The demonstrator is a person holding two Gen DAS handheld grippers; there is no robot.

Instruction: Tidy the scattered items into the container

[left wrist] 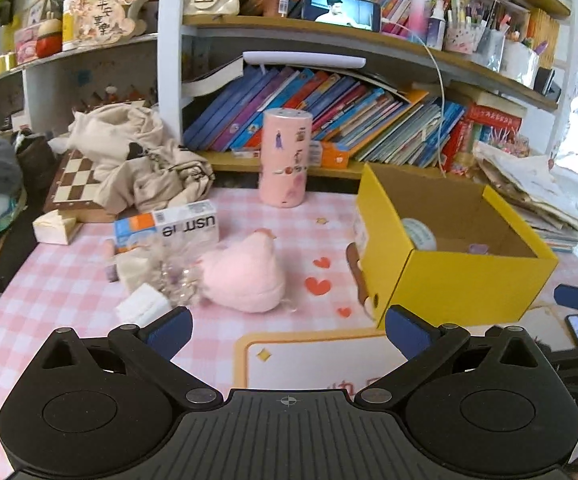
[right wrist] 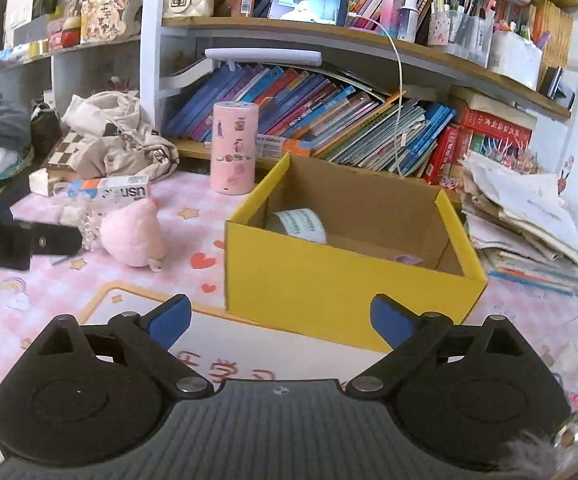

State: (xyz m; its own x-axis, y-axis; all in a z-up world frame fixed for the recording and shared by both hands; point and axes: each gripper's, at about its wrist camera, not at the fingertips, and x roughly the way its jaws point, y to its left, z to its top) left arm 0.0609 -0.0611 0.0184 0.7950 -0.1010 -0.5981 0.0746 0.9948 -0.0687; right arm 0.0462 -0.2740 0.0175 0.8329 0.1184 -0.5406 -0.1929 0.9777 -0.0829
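- Plush toy (left wrist: 249, 276), pink and rounded, lies on the table (left wrist: 49, 280) among the scattered items, left of the yellow box (left wrist: 461, 280); clear of the box wall, with red heart prints between them.
- Yellow box stands open at the top; a roll of tape (left wrist: 419, 234) and a small purple item already lie inside.
- Left tool (left wrist: 289, 326): fingers spread wide, nothing between them. The plush toy sits ahead and slightly left of its line, near but not touching.
- Right tool (right wrist: 281, 316): fingers spread wide, empty. It faces the box front; in its view the plush toy (right wrist: 133, 236) lies well off to the left, beyond the left tool's black body (right wrist: 21, 244).
- Judgement: the left tool is the nearer one. The plush toy's long axis runs roughly across that tool's view, tail end toward the camera.
- Other loose items, a white carton (left wrist: 169, 226) and small wrapped pieces (left wrist: 145, 304), crowd the plush toy's left side; the right side is free.
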